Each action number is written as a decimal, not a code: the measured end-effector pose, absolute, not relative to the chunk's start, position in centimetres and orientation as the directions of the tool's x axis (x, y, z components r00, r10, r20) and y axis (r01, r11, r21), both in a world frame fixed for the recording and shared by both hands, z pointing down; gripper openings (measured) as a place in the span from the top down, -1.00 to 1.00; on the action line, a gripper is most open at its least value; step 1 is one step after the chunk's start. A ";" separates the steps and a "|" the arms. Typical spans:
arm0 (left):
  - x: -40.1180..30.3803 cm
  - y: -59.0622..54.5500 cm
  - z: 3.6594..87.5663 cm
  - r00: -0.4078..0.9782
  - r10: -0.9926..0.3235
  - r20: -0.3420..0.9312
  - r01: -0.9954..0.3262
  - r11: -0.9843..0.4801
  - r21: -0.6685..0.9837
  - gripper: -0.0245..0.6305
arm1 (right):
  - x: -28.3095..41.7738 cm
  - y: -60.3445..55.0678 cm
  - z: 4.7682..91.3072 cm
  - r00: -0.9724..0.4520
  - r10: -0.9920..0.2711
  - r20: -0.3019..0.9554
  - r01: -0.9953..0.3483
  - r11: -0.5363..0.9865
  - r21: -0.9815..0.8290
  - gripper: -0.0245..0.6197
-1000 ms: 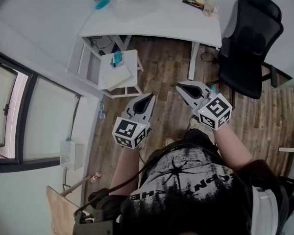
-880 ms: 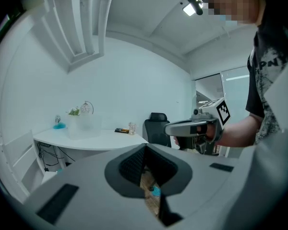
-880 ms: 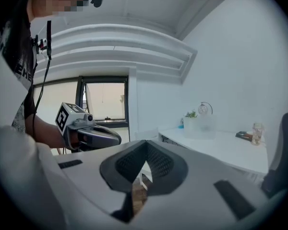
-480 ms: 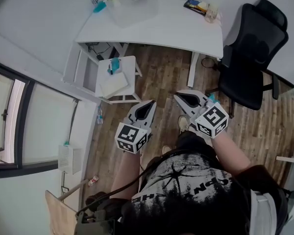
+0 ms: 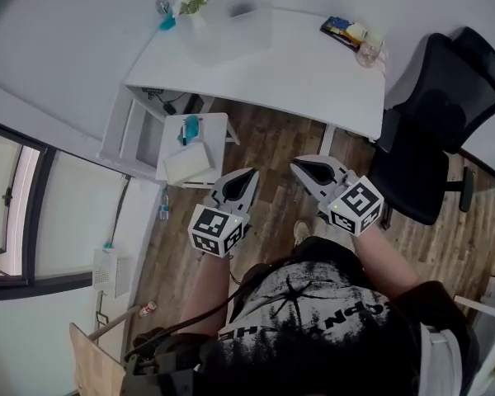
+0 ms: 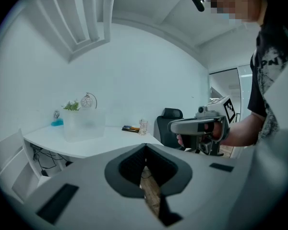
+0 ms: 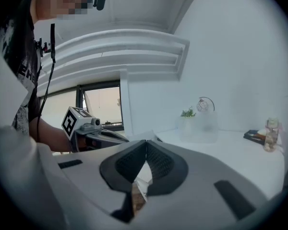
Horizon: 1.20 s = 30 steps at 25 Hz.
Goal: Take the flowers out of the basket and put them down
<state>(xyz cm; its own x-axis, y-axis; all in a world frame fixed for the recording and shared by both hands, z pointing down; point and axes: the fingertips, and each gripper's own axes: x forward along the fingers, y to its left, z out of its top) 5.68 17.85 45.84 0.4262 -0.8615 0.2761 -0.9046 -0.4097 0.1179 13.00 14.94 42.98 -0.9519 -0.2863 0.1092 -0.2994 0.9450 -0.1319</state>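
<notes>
Frosted, boxy basket (image 5: 231,27) holding green flowers (image 5: 191,2) on far curved white table (image 5: 305,68). Left hand-held gripper (image 5: 250,172), right hand-held gripper (image 5: 298,162): ribbed jaws closed, empty. Table nearer than before.

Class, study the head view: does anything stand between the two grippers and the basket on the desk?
Nothing visible does. The left gripper and right gripper hang shut over floor; the desk before the basket is bare. A side table stands left of that path.
</notes>
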 end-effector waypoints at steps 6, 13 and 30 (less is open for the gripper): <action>7.4 12.3 44.9 0.416 -0.868 0.271 -0.909 -0.391 0.143 0.89 | 14.0 9.3 43.0 -0.961 -0.256 0.105 -0.270 0.950 -0.157 0.88; 7.3 8.6 45.2 0.346 -0.896 0.278 -0.938 -0.321 0.131 0.89 | 14.8 4.9 43.8 -0.971 -0.213 0.110 -0.230 0.956 -0.180 0.88; 0.4 1.9 46.6 0.316 -0.911 0.267 -0.942 -0.268 0.200 0.89 | 8.0 -0.9 45.7 -0.977 -0.156 0.144 -0.178 0.971 -0.158 0.88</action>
<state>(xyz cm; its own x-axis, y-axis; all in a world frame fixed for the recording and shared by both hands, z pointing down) 0.39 1.86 46.63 0.3160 -0.9106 0.2665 -0.9422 -0.2683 0.2004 7.96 -0.88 45.69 -0.9773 -0.1557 0.1436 -0.1779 0.9713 -0.1580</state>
